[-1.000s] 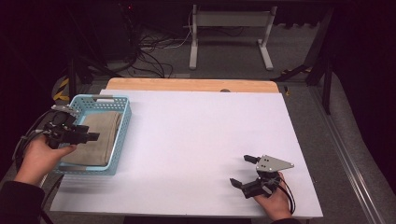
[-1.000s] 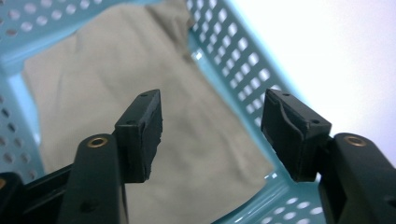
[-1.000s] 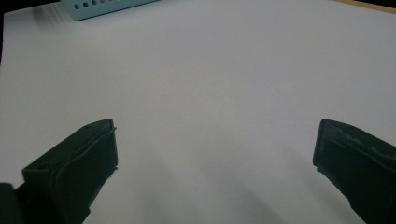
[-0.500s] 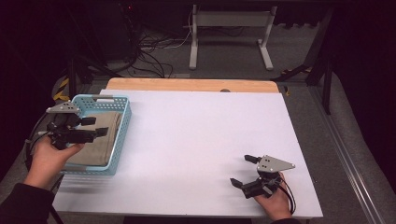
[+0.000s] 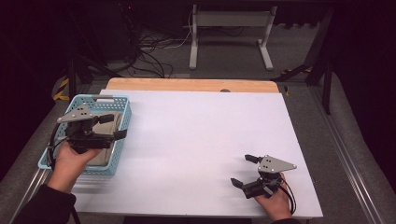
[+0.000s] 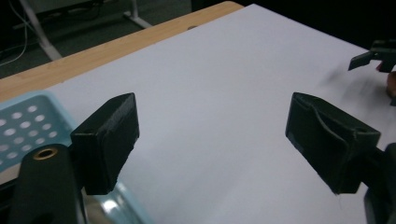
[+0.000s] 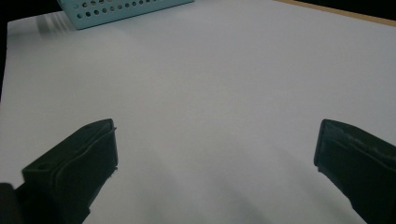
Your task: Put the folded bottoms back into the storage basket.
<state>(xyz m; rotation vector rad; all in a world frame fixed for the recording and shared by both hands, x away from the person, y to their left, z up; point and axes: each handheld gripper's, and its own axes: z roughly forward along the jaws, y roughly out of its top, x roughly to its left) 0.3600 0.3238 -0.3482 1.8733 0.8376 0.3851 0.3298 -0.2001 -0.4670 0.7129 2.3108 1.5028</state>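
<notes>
The white table (image 5: 196, 140) spreads between the two claws, and the high view alone takes in its bare wooden strip (image 5: 187, 84) along the far edge, the grey floor, the cables and the white stand legs (image 5: 229, 32) beyond. That view also places the light blue basket (image 5: 122, 106) directly under the left gripper (image 5: 113, 126), at the table's left edge, with a flat grey-tan slab (image 5: 106, 154) lying inside it; what the slab is cannot be told. The left gripper view adds what the overhead picture hides: its jaws stand wide apart with nothing between them, one jaw over the basket's perforated rim (image 6: 23, 126) and the other out over bare white surface, and the tip of the right gripper (image 6: 373, 56) shows far off at the upper right edge, beside a sliver of hand. A shiny bit of something sits just below the near jaw inside the basket, too cropped to identify. The right gripper (image 5: 246, 171) sits low at the table's near right corner, held by a hand (image 5: 273, 205), well apart from the basket. Its own view shows both jaws spread wide over empty white tabletop, gripping nothing, with the basket's holed wall (image 7: 121, 9) far ahead at the top left.
</notes>
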